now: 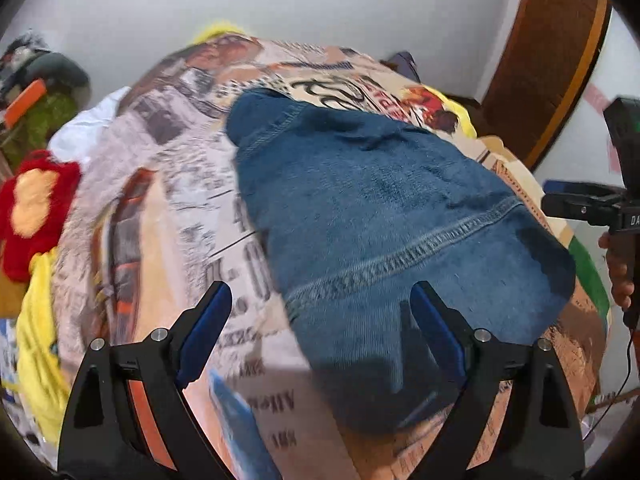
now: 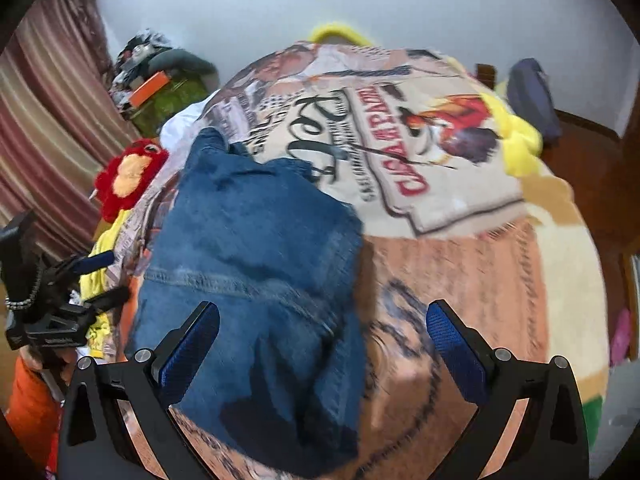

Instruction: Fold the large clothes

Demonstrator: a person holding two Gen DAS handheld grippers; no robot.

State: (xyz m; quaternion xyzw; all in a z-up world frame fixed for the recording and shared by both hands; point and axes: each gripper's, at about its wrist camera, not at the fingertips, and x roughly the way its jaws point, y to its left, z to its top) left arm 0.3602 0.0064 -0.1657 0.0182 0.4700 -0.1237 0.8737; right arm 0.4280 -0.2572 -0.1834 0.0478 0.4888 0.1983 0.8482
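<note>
Folded jeans [image 1: 384, 216] lie below the open left hand-held gripper [image 1: 320, 300].

A pale, bare wall [image 2: 440, 8] stood behind a bed covered by a printed blanket [image 2: 460, 264] in tan, orange and cream. Striped reddish curtains [image 2: 44, 120] hung at one side, while a dark wooden door [image 1: 556, 52] stood at the other. A red plush toy [image 1: 32, 208] lay near the blanket's edge, beside yellow fabric [image 1: 38, 344].
</note>
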